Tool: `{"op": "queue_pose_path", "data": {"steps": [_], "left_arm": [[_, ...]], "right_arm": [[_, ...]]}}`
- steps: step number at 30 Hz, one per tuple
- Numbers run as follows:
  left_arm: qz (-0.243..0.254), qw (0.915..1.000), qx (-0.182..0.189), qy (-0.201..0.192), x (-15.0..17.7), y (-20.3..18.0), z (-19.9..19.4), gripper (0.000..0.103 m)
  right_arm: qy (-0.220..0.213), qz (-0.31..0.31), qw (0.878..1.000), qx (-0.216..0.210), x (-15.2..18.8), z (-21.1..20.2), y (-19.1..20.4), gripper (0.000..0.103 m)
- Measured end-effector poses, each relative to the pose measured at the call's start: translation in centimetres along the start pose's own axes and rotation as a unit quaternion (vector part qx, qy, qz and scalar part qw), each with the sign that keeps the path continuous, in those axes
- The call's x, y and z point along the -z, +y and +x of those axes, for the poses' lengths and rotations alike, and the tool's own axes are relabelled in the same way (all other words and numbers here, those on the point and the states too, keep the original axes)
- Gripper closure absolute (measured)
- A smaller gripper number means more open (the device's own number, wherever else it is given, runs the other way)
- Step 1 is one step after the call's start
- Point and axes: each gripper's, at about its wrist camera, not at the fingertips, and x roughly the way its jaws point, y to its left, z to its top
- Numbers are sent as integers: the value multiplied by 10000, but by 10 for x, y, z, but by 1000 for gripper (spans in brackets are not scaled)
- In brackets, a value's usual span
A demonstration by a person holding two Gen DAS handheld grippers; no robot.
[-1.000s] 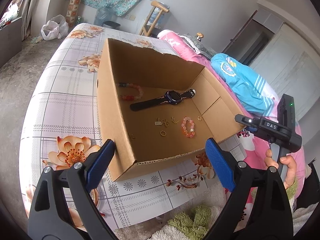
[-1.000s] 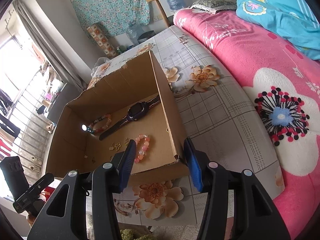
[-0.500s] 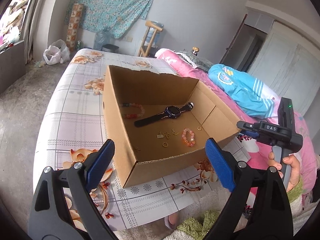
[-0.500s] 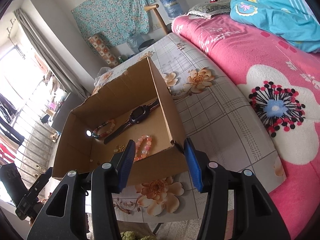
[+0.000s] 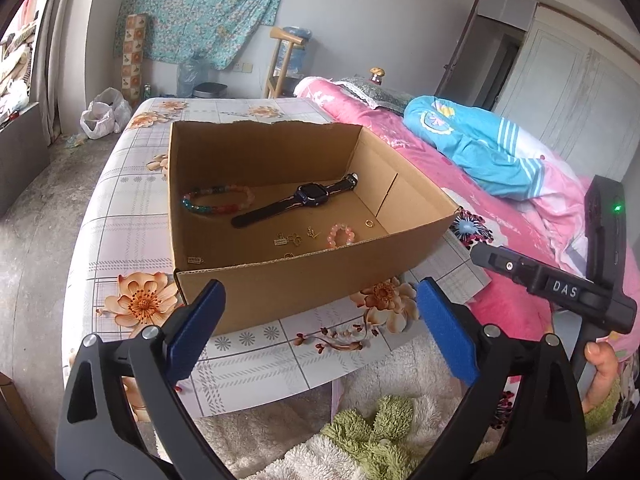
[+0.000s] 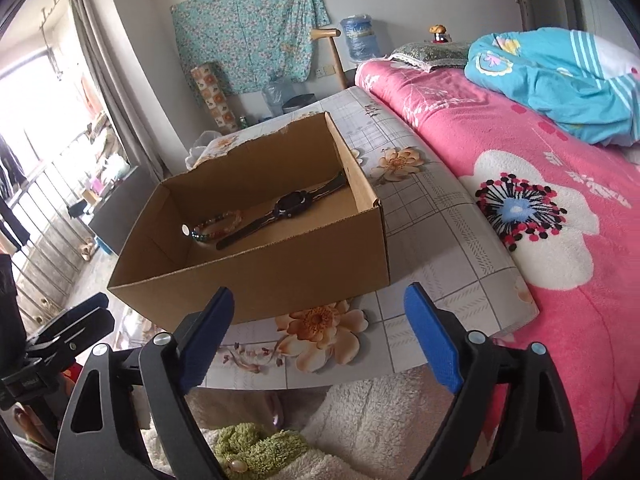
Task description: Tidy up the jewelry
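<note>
left wrist view: watch (image 5: 310, 194), bracelets, small charms all inside cardboard box (image 5: 280, 280); left gripper (image 5: 320, 328) and right gripper (image 6: 318, 334) both wide, empty, right's jaws just opened; looks nearly finished

My right gripper (image 6: 320, 340) hangs short of the cardboard box (image 6: 280, 272), its jaws having just swung apart — nothing sits between the blue pads (image 6: 432, 340). Ahead of them, inside the box, a black watch (image 6: 292, 204) lies stretched out, with a beaded bracelet (image 6: 216, 224) just to its left. The box rests on a flower-print table (image 6: 420, 208). To my right spreads a pink blanket (image 6: 520, 152) — a blue garment (image 6: 552, 80) is heaped further off. At far left, my other gripper (image 6: 60, 340) shows.
</note>
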Motion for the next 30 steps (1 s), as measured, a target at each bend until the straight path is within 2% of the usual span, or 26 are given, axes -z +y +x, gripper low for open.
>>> {"op": "queue_pose_path", "data": {"steps": [3,6,9,13,17,23,30], "left_arm": [[126,9986,-491,-177,-2,-14,0,8],[269,9944,-938,-407,-2,-23,-3,8],[231,9917,-1208,-362,-5,-26,0,8],[20,9893,-1450,-187,-3,-24,5,8],[-290,9889,-1450,121,2,-16,14,8],[-556,9830,-1649,586,10,-11,30,8],[-651,9791,-1739,833,16,-9,41,8]], "right_arm": [[-185,-312,9990,243,5,-7,15,7],[-440,-742,9944,607,6,-13,32,7],[-716,-972,9904,671,6,-21,43,7],[-880,-1028,9885,679,11,-26,52,7],[-611,-1139,9884,799,14,-15,55,6],[-73,-1119,9900,859,20,8,55,6],[265,-1071,9902,853,17,24,49,6]]}}
